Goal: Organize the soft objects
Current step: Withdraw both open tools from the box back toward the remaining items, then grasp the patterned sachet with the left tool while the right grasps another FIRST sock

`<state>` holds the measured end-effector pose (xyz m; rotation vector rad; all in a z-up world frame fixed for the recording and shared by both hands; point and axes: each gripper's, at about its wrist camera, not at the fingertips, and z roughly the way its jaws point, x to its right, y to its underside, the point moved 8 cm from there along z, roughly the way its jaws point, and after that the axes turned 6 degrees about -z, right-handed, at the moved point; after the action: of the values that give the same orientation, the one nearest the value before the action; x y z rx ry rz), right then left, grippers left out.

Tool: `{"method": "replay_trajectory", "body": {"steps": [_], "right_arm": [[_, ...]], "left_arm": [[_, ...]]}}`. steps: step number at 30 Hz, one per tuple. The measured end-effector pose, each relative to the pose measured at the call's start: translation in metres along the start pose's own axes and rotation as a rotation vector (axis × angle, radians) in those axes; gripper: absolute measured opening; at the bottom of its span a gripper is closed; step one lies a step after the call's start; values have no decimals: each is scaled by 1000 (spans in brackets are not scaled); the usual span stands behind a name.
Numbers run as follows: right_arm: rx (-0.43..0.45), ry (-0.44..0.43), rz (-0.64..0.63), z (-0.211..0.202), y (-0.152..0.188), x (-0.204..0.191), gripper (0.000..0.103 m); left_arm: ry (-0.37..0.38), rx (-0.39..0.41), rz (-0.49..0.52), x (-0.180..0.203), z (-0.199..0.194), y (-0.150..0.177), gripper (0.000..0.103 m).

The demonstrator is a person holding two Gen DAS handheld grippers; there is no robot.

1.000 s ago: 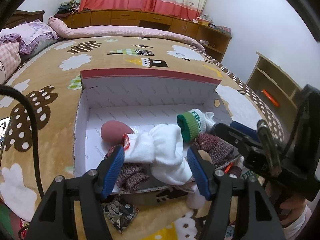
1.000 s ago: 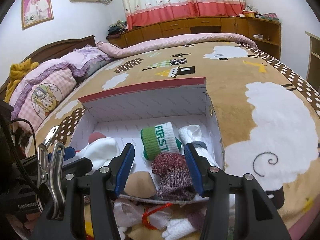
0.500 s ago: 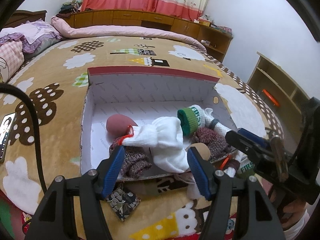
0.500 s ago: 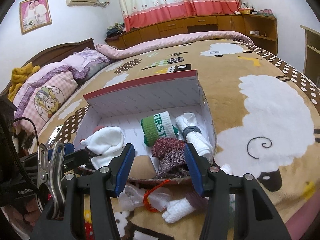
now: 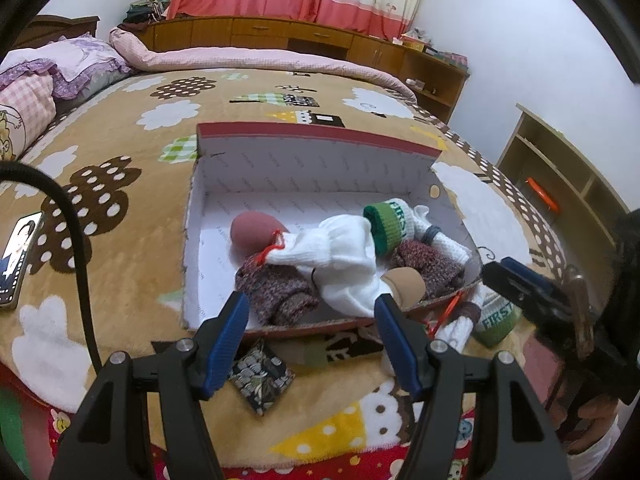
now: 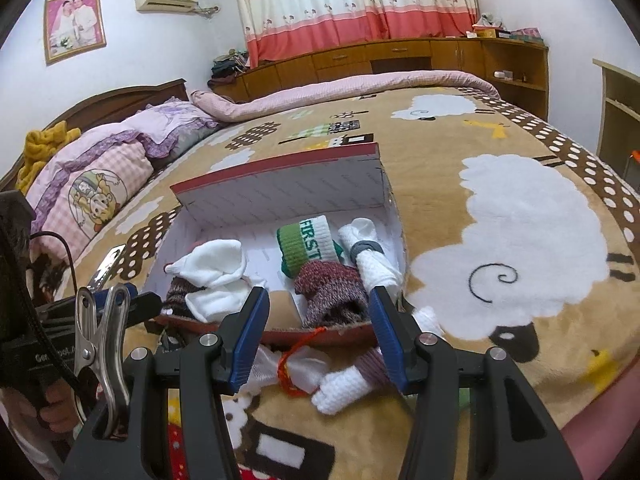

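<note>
A white cardboard box (image 5: 304,172) (image 6: 288,184) with a red rim lies open on the bed. Inside are a white glove (image 5: 340,248) (image 6: 216,264), a green-cuffed sock (image 5: 388,224) (image 6: 306,240), maroon knit pieces (image 5: 276,284) (image 6: 328,288), a pink sponge (image 5: 254,232), a tan sponge (image 5: 404,284) and a rolled white cloth (image 6: 374,260). My left gripper (image 5: 312,320) is open and empty, before the box's near wall. My right gripper (image 6: 318,320) is open and empty, above a white glove with red string (image 6: 304,364) and a white-maroon roll (image 6: 348,386) outside the box.
A dark patterned pouch (image 5: 260,376) and a green-cuffed sock (image 5: 498,322) lie on the blanket in front of the box. A phone (image 5: 18,256) lies at the left. Pillows (image 6: 96,176) are at the headboard. A wooden shelf (image 5: 560,184) stands right of the bed.
Both grippers have drawn back from the box toward the bed's near edge; the box looks smaller and more loose items in front of it have come into view.
</note>
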<state>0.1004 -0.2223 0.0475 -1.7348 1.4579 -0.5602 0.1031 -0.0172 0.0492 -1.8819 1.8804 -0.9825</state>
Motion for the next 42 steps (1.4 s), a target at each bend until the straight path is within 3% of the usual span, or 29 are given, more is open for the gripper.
{"method": "replay_trajectory", "body": {"steps": [11, 21, 32, 42], "right_arm": [[0, 30, -56, -20, 20, 1, 53], [-15, 59, -109, -28, 44, 4, 53], [-70, 137, -53, -16, 70, 42, 58], [-108, 188, -79, 8, 74, 65, 58]], "left_arm": [[-29, -46, -13, -19, -2, 29, 69], [-69, -106, -50, -35, 22, 51, 69], [-94, -116, -49, -40, 43, 58, 69], [-103, -122, -24, -38, 52, 62, 69]]}}
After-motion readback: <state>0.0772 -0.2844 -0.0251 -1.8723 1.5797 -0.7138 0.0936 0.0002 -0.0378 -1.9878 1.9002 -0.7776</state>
